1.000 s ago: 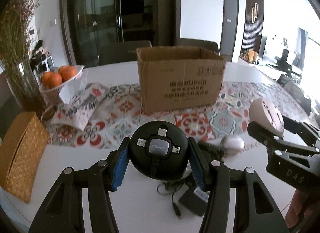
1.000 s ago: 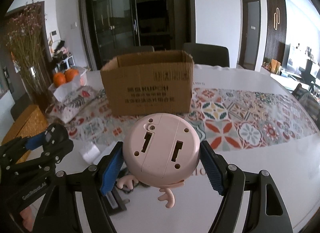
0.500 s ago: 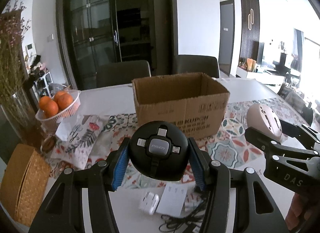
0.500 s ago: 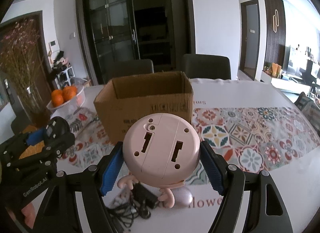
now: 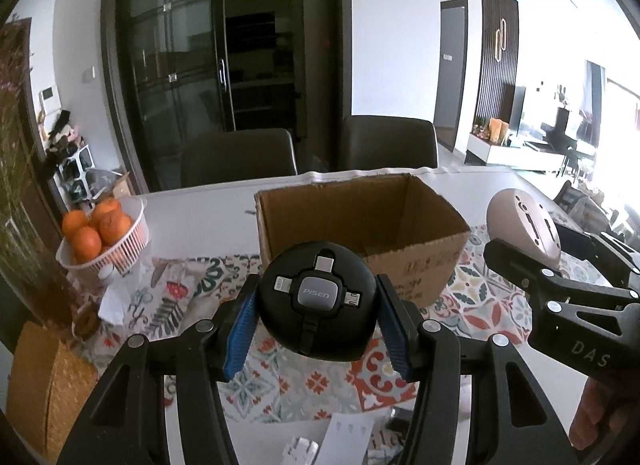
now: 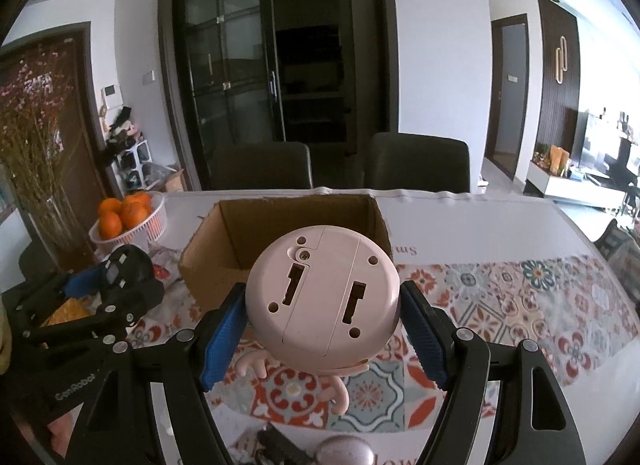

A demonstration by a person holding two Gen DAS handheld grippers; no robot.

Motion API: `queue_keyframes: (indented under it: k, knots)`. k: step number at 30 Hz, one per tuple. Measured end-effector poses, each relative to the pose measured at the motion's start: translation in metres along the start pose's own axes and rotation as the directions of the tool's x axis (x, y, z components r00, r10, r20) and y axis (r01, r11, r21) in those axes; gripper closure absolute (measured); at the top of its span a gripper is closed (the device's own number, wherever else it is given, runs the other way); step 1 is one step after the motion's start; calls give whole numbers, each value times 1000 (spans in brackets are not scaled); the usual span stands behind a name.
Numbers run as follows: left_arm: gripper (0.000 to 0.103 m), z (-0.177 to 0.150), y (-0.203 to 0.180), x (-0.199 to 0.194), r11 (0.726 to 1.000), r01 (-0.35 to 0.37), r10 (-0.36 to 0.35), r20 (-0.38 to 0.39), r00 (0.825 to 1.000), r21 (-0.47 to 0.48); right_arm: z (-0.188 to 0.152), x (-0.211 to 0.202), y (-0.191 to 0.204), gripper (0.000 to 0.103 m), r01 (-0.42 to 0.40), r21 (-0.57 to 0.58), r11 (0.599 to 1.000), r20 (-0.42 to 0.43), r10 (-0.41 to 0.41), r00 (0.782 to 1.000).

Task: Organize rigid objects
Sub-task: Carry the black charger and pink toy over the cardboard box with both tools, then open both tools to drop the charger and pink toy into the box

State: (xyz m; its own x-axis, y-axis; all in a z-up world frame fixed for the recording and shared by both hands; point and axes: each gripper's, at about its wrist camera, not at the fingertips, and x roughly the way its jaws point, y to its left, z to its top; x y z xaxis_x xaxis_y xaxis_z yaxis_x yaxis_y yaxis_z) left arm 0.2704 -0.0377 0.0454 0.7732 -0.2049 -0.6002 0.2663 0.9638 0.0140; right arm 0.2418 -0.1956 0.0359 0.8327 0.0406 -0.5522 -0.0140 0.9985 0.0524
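Observation:
My left gripper (image 5: 318, 323) is shut on a round black charger hub (image 5: 316, 301) with several plugs on its face, held in the air in front of an open brown cardboard box (image 5: 360, 225). My right gripper (image 6: 322, 329) is shut on a round pink gadget (image 6: 322, 293) with small pink feet, its flat underside facing the camera, just before the same box (image 6: 208, 261). In the left wrist view the right gripper (image 5: 560, 285) and the pink gadget (image 5: 520, 225) show at the right. In the right wrist view the left gripper (image 6: 92, 293) shows at the left.
A white basket of oranges (image 5: 100, 233) and a vase of dried flowers (image 6: 36, 169) stand at the left, a woven box (image 5: 44, 381) nearer. A patterned runner (image 6: 520, 305) covers the table. Cables, a white plug (image 5: 300, 449) and a card lie below. Two dark chairs (image 6: 416, 161) stand behind.
Both grippers have risen and moved toward the box with their objects. The box's open inside now shows, and the small items on the table have slipped to the bottom edge.

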Motion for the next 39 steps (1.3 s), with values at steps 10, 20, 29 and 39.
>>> queue_keyframes:
  k: [10,20,29,39]
  knots:
    - [48,42,1,20,1000,-4,4,-9,1000,18,38,24,-4,28,-16,-13,1000,-37,16,999]
    - [48,74,4,65,999,4,-1,-113,994,32,71,61,-17,28,-10,-14,1000,-92,9,996]
    - [48,76,9,99,1000,-4,7,-184,983,17,73,101,-23,28,-40,7,999,-182,41,982]
    - [48,63,9,139,1000,-22,24,-279,960,10,55,142,-26,28,-49,15,999,-305,51,951]
